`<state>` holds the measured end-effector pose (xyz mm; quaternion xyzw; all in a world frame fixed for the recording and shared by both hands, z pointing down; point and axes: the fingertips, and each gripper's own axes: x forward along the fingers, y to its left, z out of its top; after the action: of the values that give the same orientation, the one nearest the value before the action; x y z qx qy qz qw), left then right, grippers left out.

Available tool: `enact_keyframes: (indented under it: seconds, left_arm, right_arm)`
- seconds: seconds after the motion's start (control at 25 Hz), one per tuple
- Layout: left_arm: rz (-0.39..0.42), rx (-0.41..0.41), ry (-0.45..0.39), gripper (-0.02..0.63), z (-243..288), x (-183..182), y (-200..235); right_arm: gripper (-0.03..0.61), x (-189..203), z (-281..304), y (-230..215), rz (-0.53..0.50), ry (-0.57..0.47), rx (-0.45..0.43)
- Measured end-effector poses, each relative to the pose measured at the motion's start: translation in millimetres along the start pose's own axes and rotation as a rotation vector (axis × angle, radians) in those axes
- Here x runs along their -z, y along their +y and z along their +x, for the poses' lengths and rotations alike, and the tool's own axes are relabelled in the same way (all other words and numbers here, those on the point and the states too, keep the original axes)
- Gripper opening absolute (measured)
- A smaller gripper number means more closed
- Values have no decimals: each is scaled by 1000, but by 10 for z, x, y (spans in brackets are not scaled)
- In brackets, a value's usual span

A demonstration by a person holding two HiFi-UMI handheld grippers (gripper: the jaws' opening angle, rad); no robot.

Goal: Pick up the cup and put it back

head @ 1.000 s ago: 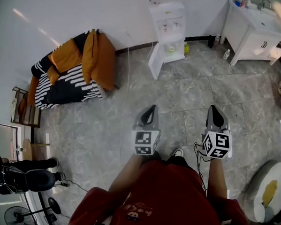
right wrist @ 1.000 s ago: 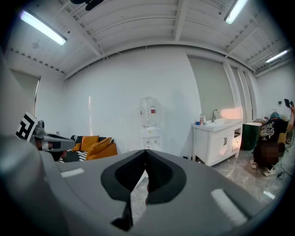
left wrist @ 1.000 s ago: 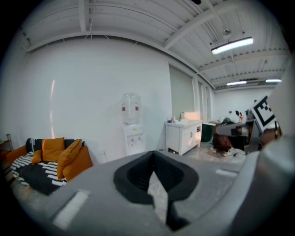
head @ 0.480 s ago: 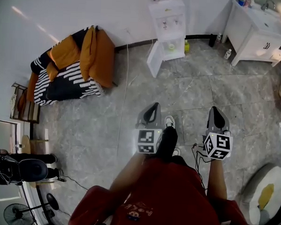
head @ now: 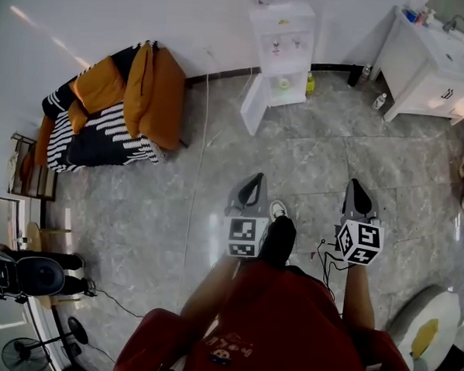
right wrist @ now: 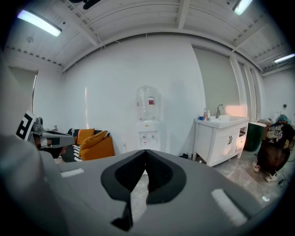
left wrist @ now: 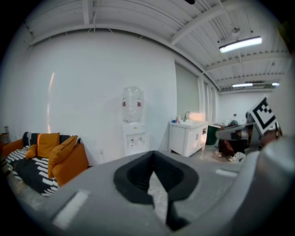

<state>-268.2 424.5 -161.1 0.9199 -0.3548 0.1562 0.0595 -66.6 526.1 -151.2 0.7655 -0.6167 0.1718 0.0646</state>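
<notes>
No cup shows clearly. A small pale-green thing sits in the open lower shelf of the white water dispenser, too small to name. The dispenser stands against the far wall, straight ahead in the left gripper view and the right gripper view. My left gripper and right gripper are held side by side over the grey tiled floor, well short of the dispenser. Both point toward it. The jaws of each meet at the tips, left and right, with nothing between them.
An orange and striped sofa stands at the left wall and a white sink cabinet at the right. A thin cable runs across the floor. An office chair sits far left, a round cushion bottom right. A person stands beyond the cabinet.
The person holding the grippers has stepped forward: a dark trouser leg and white shoe now show between the grippers. Both grippers travelled with the step and stayed shut.
</notes>
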Motion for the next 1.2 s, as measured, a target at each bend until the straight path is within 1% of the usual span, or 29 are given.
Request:
enact_keyframes:
  seconds: [0.12,0.36,0.64,0.84,1.12,1.2]
  left_arm:
    - [-13,-12,2,0,322,-70,286]
    - [-47,-57,28,0,1051,-183,925]
    - [-84,-87,13,0,1659,-380,1571]
    - [-110,-95,-6,0,1925,-525,1842]
    - [-111,-114,-8,0,2089,-592,2044]
    - [-112,-124,-4,0,2114,-570,2068]
  right_arm:
    - [-2,-103,503,11,5,29,1]
    - [-2,-353,1450,78,-46,85,-37]
    - [-2,-719,2346,307,-93,93,-85]
    - [-2,-951,2707,471,-76,83,-126]
    - [-2,-1029,3005,516,-95,91,-126]
    - [-3,-1019,3067,511,-91,96,-139]
